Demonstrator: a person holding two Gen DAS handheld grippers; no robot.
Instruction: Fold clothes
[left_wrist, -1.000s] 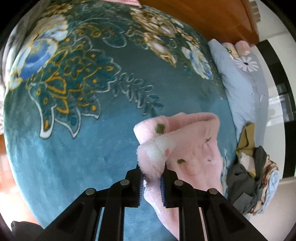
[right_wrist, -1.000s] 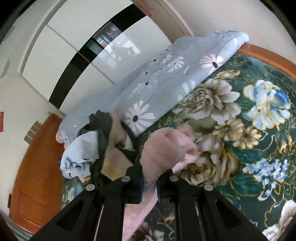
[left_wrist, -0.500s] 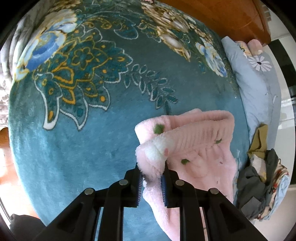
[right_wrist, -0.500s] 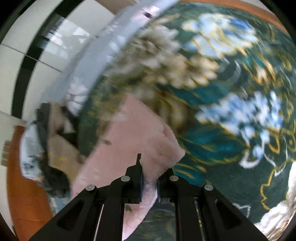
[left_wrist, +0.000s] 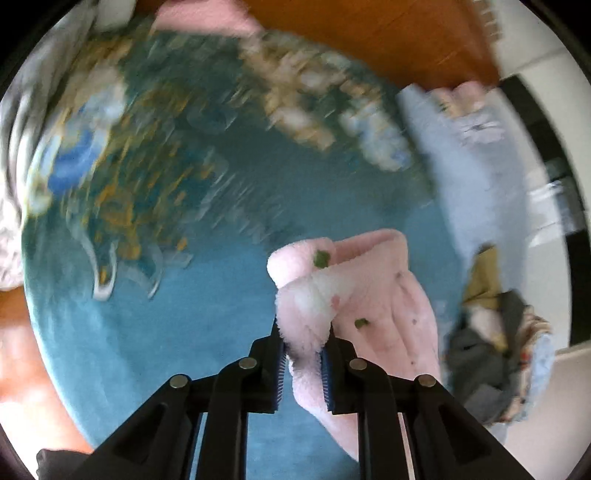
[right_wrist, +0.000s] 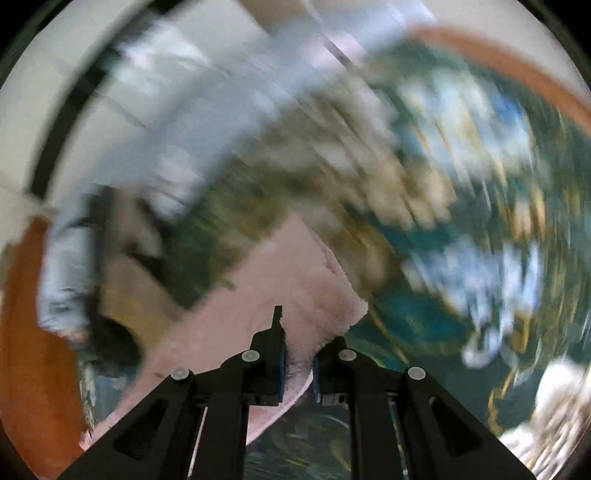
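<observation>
A fluffy pink garment with small green spots hangs over the teal floral blanket on the bed. My left gripper is shut on one bunched edge of it. My right gripper is shut on another edge of the same pink garment, which stretches down to the left in the right wrist view. Both views are motion-blurred.
A light blue daisy-print quilt lies along the bed's far side. A pile of mixed dark, tan and blue clothes sits beside the garment; it also shows in the right wrist view. A wooden headboard is behind.
Both grippers keep their hold on the pink garment while swinging fast; the background is now blurred. The left view has tilted back up towards the headboard, and the right view has rotated over the blanket.
</observation>
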